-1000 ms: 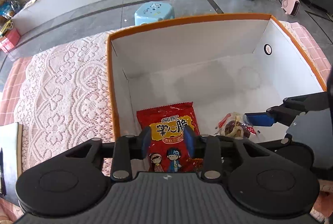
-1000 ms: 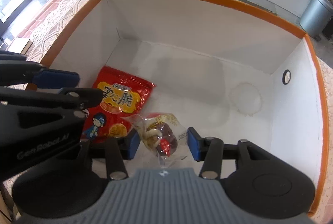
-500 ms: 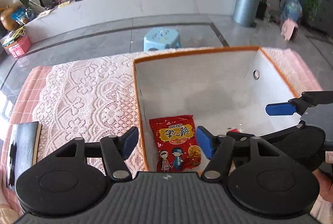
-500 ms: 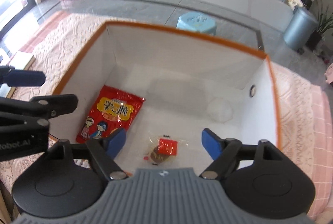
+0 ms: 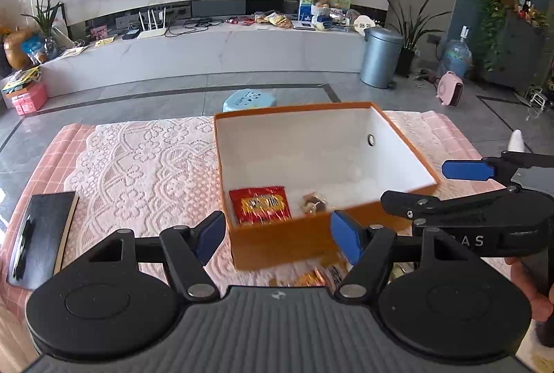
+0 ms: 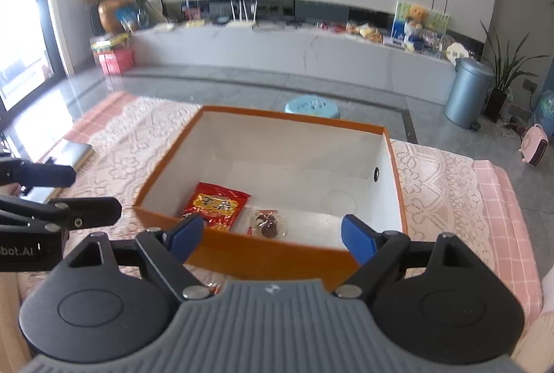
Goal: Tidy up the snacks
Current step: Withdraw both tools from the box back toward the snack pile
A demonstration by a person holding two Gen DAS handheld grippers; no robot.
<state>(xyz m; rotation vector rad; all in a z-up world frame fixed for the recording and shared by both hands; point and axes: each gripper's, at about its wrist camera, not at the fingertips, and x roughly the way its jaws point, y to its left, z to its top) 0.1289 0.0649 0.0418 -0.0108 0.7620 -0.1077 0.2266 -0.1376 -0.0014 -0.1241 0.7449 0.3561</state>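
An orange box (image 5: 294, 107) with white inside stands on the lace-covered table. On its near floor lie a red snack packet (image 5: 261, 205) and a clear-wrapped brown snack (image 5: 313, 203). My left gripper (image 5: 277, 236) hangs above and in front of the box's near wall; its jaws are opening and hold nothing. In the right wrist view the box (image 6: 294, 116), the red packet (image 6: 216, 205) and the brown snack (image 6: 268, 222) show again. My right gripper (image 6: 271, 238) also hangs before the near wall, jaws opening and empty. More loose snacks (image 5: 311, 276) lie blurred in front of the box.
A black notebook (image 5: 41, 234) lies at the table's left edge. The pink cloth with white lace (image 5: 138, 165) covers the table. Beyond the table stand a blue stool (image 5: 249, 99) and a grey bin (image 5: 381, 58) on the floor. A hand (image 5: 529, 286) holds the right gripper.
Both grippers opened wide, letting go of the red packet and the brown snack. Both have lifted and drawn back out of the box, while the two snacks stay on its floor.
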